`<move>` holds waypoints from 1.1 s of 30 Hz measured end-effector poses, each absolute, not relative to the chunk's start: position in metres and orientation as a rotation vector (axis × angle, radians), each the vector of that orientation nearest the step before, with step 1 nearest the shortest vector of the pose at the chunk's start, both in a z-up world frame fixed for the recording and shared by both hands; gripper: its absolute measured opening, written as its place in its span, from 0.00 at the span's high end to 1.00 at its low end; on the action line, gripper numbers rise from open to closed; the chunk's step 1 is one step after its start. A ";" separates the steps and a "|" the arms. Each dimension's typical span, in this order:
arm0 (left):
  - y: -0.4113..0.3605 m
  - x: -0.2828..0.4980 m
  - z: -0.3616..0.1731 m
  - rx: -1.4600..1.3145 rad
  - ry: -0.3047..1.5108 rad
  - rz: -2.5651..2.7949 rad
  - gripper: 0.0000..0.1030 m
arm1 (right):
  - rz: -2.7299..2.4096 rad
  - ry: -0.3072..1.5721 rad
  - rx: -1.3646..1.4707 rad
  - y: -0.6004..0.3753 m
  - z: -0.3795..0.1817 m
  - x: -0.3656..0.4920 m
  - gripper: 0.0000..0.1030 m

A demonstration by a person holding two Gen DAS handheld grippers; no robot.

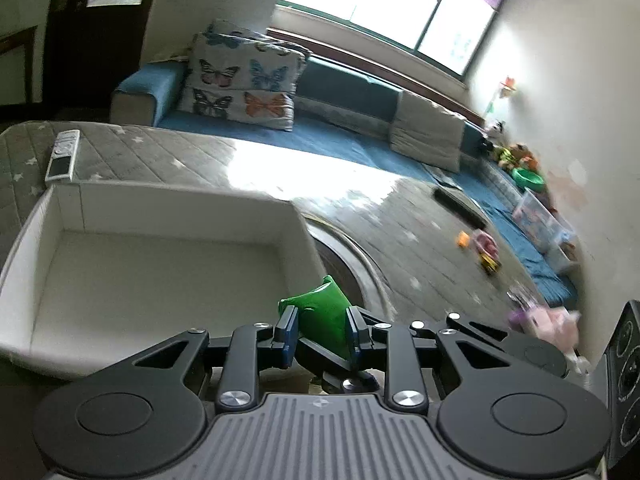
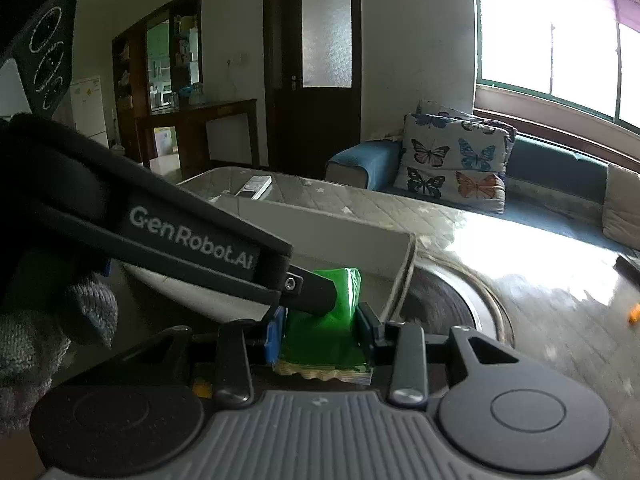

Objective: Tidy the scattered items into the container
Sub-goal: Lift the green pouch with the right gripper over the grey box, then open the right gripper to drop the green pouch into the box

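A green snack packet (image 1: 323, 316) sits between the fingers of my left gripper (image 1: 322, 330), which is shut on it. The same green packet (image 2: 324, 334) also sits between the fingers of my right gripper (image 2: 320, 334), which is shut on it. The left gripper's black body (image 2: 192, 236) crosses the right wrist view and touches the packet's top. The white open container (image 1: 160, 216) lies just ahead and left, and shows in the right wrist view (image 2: 320, 232) behind the packet. Small toys (image 1: 486, 248) lie scattered at the right on the grey quilted surface (image 1: 168, 152).
A white remote (image 1: 62, 154) lies beyond the container. A black remote (image 1: 460, 206) lies far right. A blue sofa (image 1: 344, 92) with a butterfly cushion (image 1: 244, 80) runs along the back. A pink toy (image 1: 548, 320) and a storage bin (image 1: 540, 220) sit at right.
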State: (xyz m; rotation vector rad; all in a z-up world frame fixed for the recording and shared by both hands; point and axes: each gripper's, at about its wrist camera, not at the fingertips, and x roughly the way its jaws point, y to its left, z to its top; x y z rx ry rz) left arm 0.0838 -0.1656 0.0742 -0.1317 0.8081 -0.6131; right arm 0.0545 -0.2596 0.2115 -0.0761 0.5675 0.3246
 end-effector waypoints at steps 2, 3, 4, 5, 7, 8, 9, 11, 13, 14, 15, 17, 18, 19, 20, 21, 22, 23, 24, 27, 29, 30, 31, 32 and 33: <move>-0.166 0.103 0.069 -0.143 0.828 -0.600 0.73 | 0.324 0.585 -0.076 -0.255 0.207 0.074 0.64; -0.165 0.113 0.065 -0.150 0.842 -0.594 0.73 | 0.324 0.595 -0.077 -0.253 0.204 0.082 0.64; -0.164 0.121 0.063 -0.155 0.854 -0.591 0.73 | 0.323 0.607 -0.079 -0.251 0.200 0.090 0.64; -0.163 0.130 0.059 -0.163 0.868 -0.588 0.73 | 0.322 0.619 -0.080 -0.250 0.197 0.097 0.64; -0.163 0.145 0.049 -0.179 0.899 -0.584 0.73 | 0.319 0.648 -0.074 -0.249 0.190 0.111 0.64; -0.162 0.150 0.044 -0.185 0.910 -0.583 0.73 | 0.317 0.659 -0.071 -0.249 0.187 0.115 0.64; -0.163 0.153 0.039 -0.188 0.919 -0.582 0.72 | 0.314 0.668 -0.073 -0.248 0.183 0.118 0.64; -0.165 0.157 0.032 -0.193 0.935 -0.577 0.72 | 0.310 0.685 -0.084 -0.245 0.177 0.122 0.64; -0.164 0.162 0.027 -0.198 0.946 -0.575 0.72 | 0.307 0.697 -0.096 -0.241 0.172 0.124 0.64; -0.163 0.163 0.026 -0.201 0.951 -0.575 0.72 | 0.304 0.696 -0.103 -0.239 0.171 0.124 0.64; -0.163 0.164 0.024 -0.202 0.954 -0.574 0.72 | 0.301 0.693 -0.109 -0.238 0.170 0.124 0.64; -0.162 0.163 0.022 -0.203 0.959 -0.571 0.72 | 0.301 0.693 -0.113 -0.237 0.170 0.123 0.64; -0.162 0.163 0.021 -0.203 0.961 -0.569 0.72 | 0.302 0.696 -0.116 -0.236 0.169 0.123 0.63; -0.162 0.163 0.021 -0.202 0.962 -0.567 0.72 | 0.301 0.698 -0.119 -0.235 0.169 0.123 0.63; -0.161 0.163 0.021 -0.203 0.962 -0.567 0.72 | 0.301 0.697 -0.120 -0.234 0.169 0.123 0.63; -0.161 0.163 0.021 -0.203 0.964 -0.566 0.72 | 0.300 0.696 -0.119 -0.234 0.170 0.122 0.63; -0.160 0.163 0.020 -0.205 0.965 -0.565 0.72 | 0.300 0.696 -0.117 -0.234 0.170 0.121 0.63; -0.159 0.163 0.021 -0.207 0.966 -0.564 0.72 | 0.300 0.698 -0.116 -0.233 0.170 0.123 0.63; -0.159 0.162 0.021 -0.207 0.967 -0.563 0.72 | 0.299 0.697 -0.115 -0.234 0.171 0.121 0.63; -0.158 0.157 0.023 -0.201 0.959 -0.563 0.72 | 0.299 0.690 -0.119 -0.233 0.175 0.118 0.63; -0.157 0.154 0.025 -0.203 0.954 -0.563 0.72 | 0.302 0.686 -0.119 -0.234 0.177 0.113 0.62; -0.156 0.152 0.026 -0.205 0.952 -0.565 0.72 | 0.304 0.683 -0.122 -0.235 0.178 0.110 0.62; -0.155 0.151 0.027 -0.205 0.949 -0.566 0.72 | 0.305 0.680 -0.124 -0.234 0.180 0.107 0.62; -0.155 0.148 0.028 -0.200 0.945 -0.564 0.72 | 0.307 0.677 -0.126 -0.234 0.181 0.103 0.61; -0.154 0.145 0.030 -0.194 0.940 -0.560 0.72 | 0.308 0.673 -0.128 -0.235 0.182 0.100 0.59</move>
